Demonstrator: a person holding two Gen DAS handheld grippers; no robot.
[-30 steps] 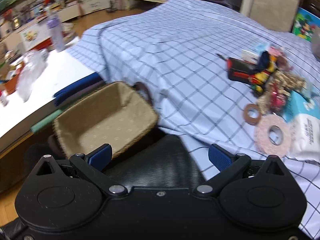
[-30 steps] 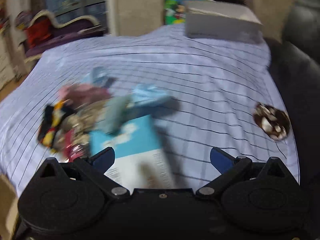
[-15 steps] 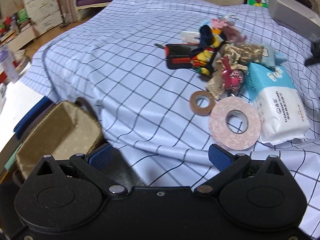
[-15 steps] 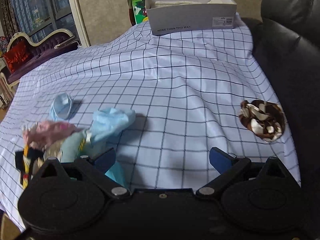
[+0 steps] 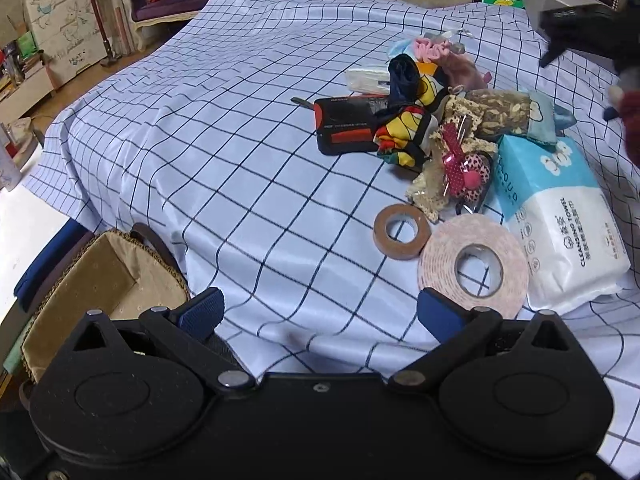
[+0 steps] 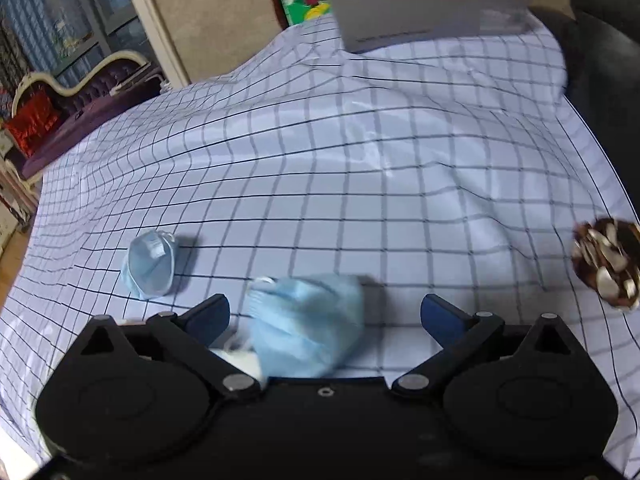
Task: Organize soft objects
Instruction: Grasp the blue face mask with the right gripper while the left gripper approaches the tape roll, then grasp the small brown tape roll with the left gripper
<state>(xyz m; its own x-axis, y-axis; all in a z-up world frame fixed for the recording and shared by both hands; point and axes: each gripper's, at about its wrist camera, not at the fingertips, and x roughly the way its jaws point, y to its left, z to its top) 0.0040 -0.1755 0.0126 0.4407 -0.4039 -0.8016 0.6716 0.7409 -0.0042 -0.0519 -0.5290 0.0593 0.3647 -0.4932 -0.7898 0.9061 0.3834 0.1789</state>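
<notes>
A heap of soft things lies on the checked cloth [image 5: 224,128]: a colourful sock bundle [image 5: 404,132], a pink scrunchie [image 5: 432,46], a lace pouch with a pink bow [image 5: 456,164] and a patterned pouch [image 5: 508,114]. My left gripper [image 5: 320,312] hangs open over the cloth's near edge, holding nothing. My right gripper [image 6: 326,318] is open right above a crumpled blue face mask [image 6: 308,324], which lies between its fingers. A second blue mask [image 6: 150,266] rests to the left. A brown and white scrunchie [image 6: 606,264] sits at the right edge.
A woven basket [image 5: 100,280] stands low at the left, beside the covered surface. Two tape rolls [image 5: 472,266], a towel pack [image 5: 556,224] and a black and red case [image 5: 344,124] lie near the heap. A grey box [image 6: 432,4] sits at the far end.
Both views have swung. The left gripper turned right from the basket toward the heap. The right gripper moved forward and lower over the blue mask, which now lies between its fingers.
</notes>
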